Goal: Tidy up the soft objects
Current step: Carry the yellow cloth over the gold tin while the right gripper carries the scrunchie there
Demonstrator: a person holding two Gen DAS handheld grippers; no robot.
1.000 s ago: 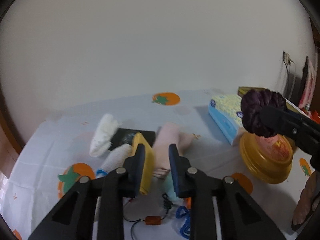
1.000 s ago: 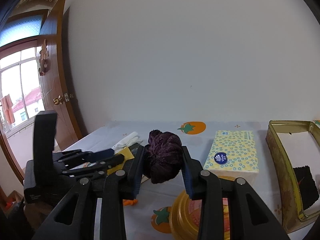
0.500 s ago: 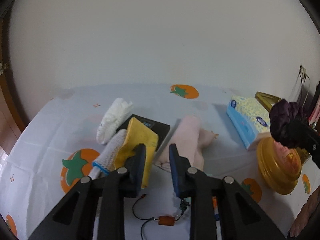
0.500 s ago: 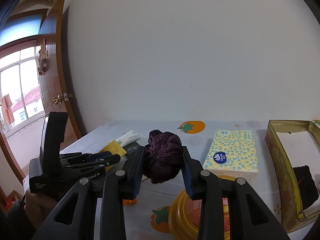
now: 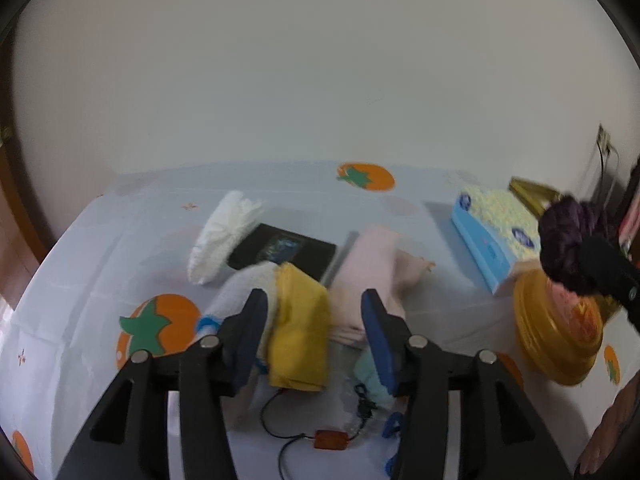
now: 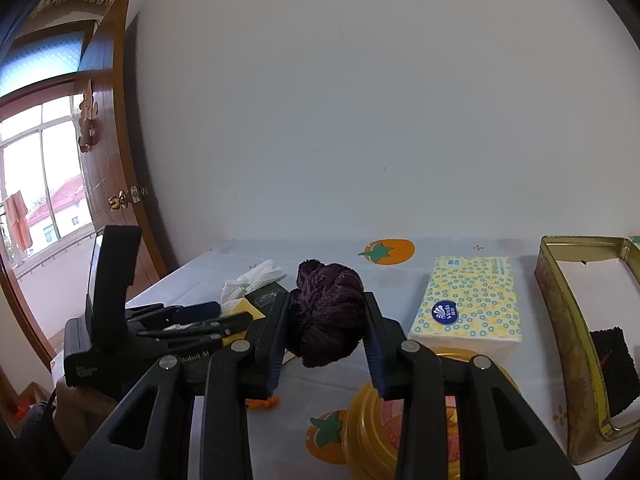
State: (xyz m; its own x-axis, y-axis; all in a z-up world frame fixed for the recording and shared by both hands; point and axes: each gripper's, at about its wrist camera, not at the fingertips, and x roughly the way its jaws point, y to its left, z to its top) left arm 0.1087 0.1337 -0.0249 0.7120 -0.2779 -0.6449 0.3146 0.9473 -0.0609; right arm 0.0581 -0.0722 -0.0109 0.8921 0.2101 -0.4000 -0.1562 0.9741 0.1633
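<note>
A folded yellow cloth (image 5: 300, 336) lies on the table between the jaws of my left gripper (image 5: 314, 324). Those jaws are opening, and a gap shows between the cloth and the right pad. Beside it rest a pink cloth (image 5: 372, 268), a white knit glove (image 5: 222, 236) and a pale sock with a blue cuff (image 5: 244, 292). My right gripper (image 6: 326, 320) is shut on a dark purple plush ball (image 6: 326, 312), held above the table. The left gripper (image 6: 192, 316) also shows low in the right wrist view.
A black card (image 5: 284, 250) lies under the cloths. A tissue pack (image 6: 472, 300) and a round gold lid (image 6: 376, 432) sit to the right. An open gold tin (image 6: 560, 300) holds a black cloth (image 6: 612, 368). A cord with an orange tag (image 5: 330, 438) lies near me.
My left gripper's jaws have spread wide, and the yellow cloth now sits loose between them. The left view has tipped slightly. The right gripper and purple ball have not moved.
</note>
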